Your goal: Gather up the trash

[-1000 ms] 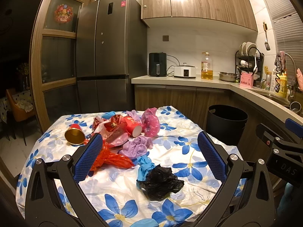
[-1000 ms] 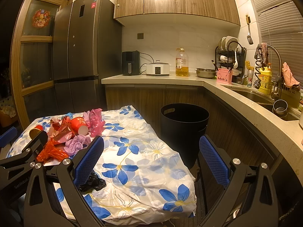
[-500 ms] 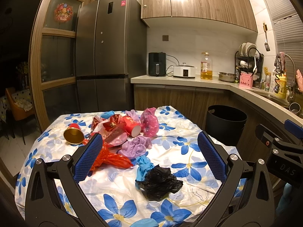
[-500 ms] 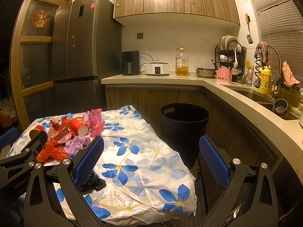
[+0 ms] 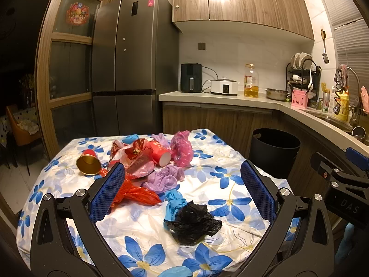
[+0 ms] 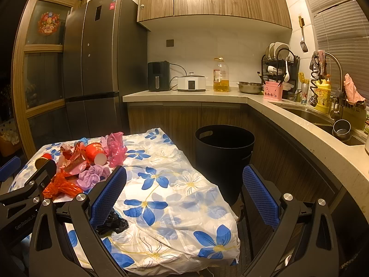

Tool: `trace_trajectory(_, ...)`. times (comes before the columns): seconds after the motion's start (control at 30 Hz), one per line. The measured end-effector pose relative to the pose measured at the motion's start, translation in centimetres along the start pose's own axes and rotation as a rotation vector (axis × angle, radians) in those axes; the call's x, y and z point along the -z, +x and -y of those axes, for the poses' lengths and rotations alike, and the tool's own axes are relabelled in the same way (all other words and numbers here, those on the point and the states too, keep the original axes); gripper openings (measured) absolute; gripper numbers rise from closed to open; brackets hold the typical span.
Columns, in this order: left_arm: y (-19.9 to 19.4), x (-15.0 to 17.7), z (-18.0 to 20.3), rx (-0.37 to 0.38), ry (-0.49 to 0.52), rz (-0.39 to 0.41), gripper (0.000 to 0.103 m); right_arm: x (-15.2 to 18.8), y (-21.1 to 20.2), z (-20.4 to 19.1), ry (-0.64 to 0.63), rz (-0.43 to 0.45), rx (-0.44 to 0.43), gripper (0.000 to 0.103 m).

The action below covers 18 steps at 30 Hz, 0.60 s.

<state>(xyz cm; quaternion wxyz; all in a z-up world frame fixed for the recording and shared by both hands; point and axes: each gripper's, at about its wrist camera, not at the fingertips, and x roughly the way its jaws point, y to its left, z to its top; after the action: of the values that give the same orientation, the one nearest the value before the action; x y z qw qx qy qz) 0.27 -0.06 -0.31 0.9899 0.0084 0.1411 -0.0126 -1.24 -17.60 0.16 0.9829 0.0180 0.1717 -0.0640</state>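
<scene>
Left wrist: black bag (image 5: 192, 222) lies between wide-open, empty fingers (image 5: 108, 192) — right gripper (image 6: 184, 196) likewise, bin (image 6: 224, 149) beyond.

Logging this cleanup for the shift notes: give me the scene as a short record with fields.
setting: kitchen, table with blue-flower tablecloth
trash on table: black bag, blue glove, purple bag, orange-red bag, pink bag, red paper cup, gold-lined cup
bin: black trash bin, on the floor beside the table
left gripper: open, holds nothing, black bag nearest
right gripper: open, holds nothing
progress: nothing seen collected yet
</scene>
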Motion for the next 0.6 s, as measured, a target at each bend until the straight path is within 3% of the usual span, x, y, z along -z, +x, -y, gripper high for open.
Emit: trace_trajectory(0.6, 0.8, 1.0, -0.5, -0.014, -0.015, 0.010, 0.099, 0.5, 2.7, 0.5, 0.014, -0.030, -0.027, 0.098)
